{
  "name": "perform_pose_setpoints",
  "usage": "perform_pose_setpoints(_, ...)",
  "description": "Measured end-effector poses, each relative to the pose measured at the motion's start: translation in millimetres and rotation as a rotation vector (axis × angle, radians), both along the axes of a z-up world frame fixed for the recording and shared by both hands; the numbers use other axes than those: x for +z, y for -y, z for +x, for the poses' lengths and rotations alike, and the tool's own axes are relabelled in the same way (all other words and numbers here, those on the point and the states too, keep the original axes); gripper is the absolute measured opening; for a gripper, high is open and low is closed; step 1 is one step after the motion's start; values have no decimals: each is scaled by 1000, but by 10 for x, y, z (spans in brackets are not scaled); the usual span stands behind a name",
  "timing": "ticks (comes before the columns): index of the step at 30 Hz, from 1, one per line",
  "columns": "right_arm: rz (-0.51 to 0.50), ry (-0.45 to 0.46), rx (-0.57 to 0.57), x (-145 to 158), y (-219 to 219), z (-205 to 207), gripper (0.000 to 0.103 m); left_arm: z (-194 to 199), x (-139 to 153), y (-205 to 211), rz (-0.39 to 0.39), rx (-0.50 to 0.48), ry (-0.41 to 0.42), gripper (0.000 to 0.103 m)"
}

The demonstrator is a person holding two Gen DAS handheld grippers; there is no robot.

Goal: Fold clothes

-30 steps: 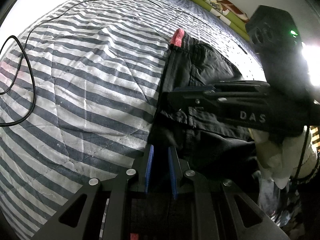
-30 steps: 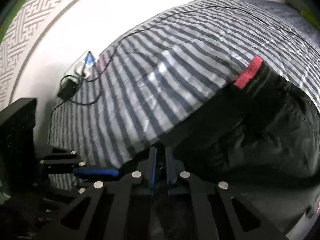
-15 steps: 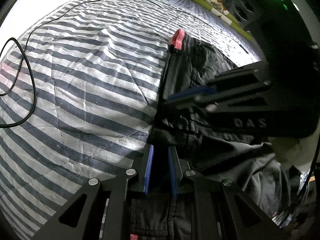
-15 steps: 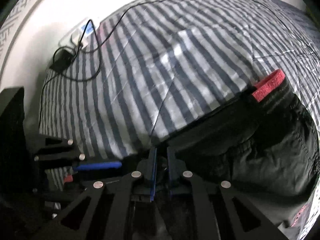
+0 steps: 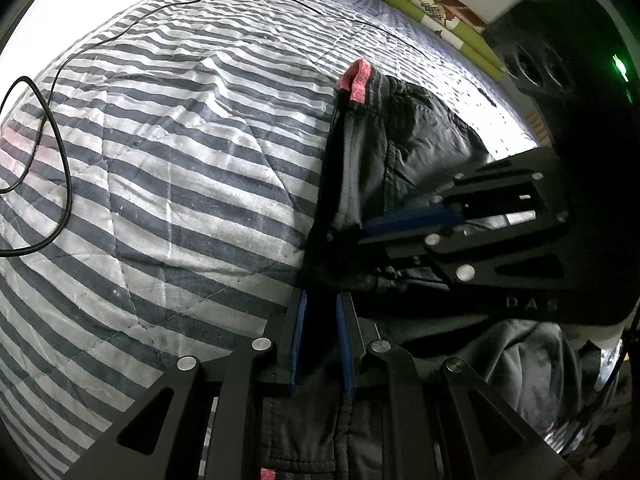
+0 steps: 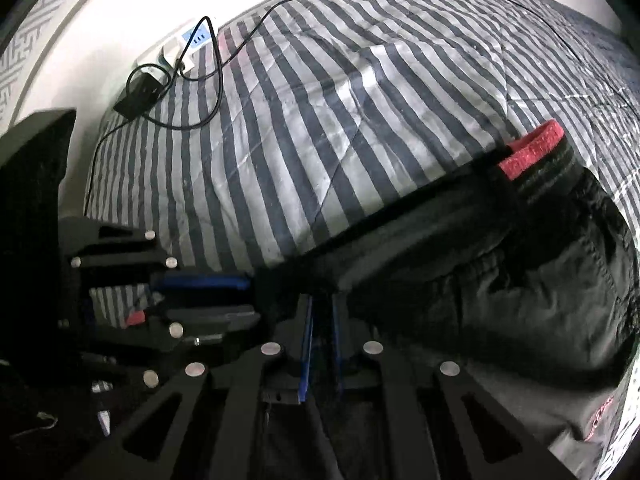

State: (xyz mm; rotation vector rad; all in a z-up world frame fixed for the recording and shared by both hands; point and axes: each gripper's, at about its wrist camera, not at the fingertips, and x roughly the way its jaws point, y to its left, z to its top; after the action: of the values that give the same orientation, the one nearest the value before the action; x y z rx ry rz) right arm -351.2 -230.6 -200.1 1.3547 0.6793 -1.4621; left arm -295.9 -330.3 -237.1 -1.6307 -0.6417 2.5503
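We've got both grippers, left gripper (image 5: 320, 312) and right gripper (image 6: 321, 312), pinching the floppy black pants (image 5: 404, 148) hem; soft, light stuff, so grab the edges.

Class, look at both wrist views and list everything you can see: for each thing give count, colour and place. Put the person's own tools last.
Black fabric garment with a red cuff: one, black, on the bed's near edge, gripped at its hem.
Grey-and-white striped quilt: one, covering the bed.
Thin black cable: one, looping across the quilt's far side.
White power strip: one, white with a blue label, at the bed's edge by the wall.
Black charger block: one, beside the power strip.
Green patterned folded bedding: one stack, at the bed's far end.
Left hand-held gripper: black with blue pads, shut on the garment.
Right hand-held gripper: black with blue pads, shut on the garment.
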Motion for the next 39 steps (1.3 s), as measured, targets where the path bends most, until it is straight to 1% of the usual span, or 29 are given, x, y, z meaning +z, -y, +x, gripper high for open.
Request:
perform_pose_setpoints(2,-4,-10,1,-9,-34,47,9,8,10,23,0,-1,0,16)
perform_pose_setpoints(4,-15,-46,13,-20,-54,78,7,1,6,21,-4,-2,-2,16)
perform_pose_setpoints(6,-44,-77,-3,-21,-66,69,6,20,11,57,-1,0,-3,16)
perform_pose_setpoints(9,-63,-136,9,-10,-66,122,6,15,8,82,-4,0,-3,16)
perform_pose_setpoints(13,-90,-102,-28,-4,-55,30,7,37,20,91,-8,1,-3,16)
perform_pose_setpoints(14,-96,-105,-32,-1,-44,18,11,31,18,85,-7,2,-3,16)
perform_pose_setpoints(15,-102,-117,-41,14,-43,-2,19,16,10,83,-7,0,-4,16)
perform_pose_setpoints(16,-107,-153,-57,46,-50,-34,21,14,9,95,-5,0,-3,16)
perform_pose_setpoints(17,-96,-212,-111,75,-46,-119,21,16,7,86,-4,1,-3,16)
perform_pose_setpoints(18,-89,-205,-133,67,-42,-165,19,15,5,94,-5,0,-3,16)
perform_pose_setpoints(19,-92,-159,-161,47,-66,-270,17,15,4,99,-7,-2,-3,16)
perform_pose_setpoints(20,-96,-144,-178,45,-84,-313,17,-45,-21,53,-8,-3,-3,16)
perform_pose_setpoints(23,-140,-130,-195,110,-154,-306,17,-72,-41,71,3,-2,-2,16)
perform_pose_setpoints(24,-146,-143,-185,144,-176,-265,17,-72,-44,55,2,-2,-2,16)
perform_pose_setpoints(26,-142,-201,-159,186,-174,-142,17,-76,-44,43,0,-1,-2,16)
perform_pose_setpoints(28,-149,-192,-157,196,-185,-70,17,-82,-46,26,-7,-1,-1,16)
perform_pose_setpoints(30,-168,-227,-176,275,-238,-52,17,-87,-44,12,-12,5,4,16)
perform_pose_setpoints(31,-191,-240,-207,362,-348,-60,17,-84,-35,12,-21,9,7,16)
perform_pose_setpoints(33,-236,-210,-266,502,-644,-129,19,-32,-7,28,-39,21,11,16)
perform_pose_setpoints(34,-255,-208,-310,602,-876,-146,19,-7,10,34,-38,23,9,16)
perform_pose_setpoints(36,-259,-232,-373,740,-1243,-106,19,69,63,64,-45,28,0,16)
perform_pose_setpoints(37,-263,-243,-413,815,-1557,-64,20,102,87,73,-48,31,-3,17)
perform_pose_setpoints(38,-261,-242,-456,857,-1829,-21,20,156,118,79,-58,32,-9,18)
perform_pose_setpoints(39,-260,-238,-487,892,-2020,8,20,214,150,59,-74,30,-14,22)
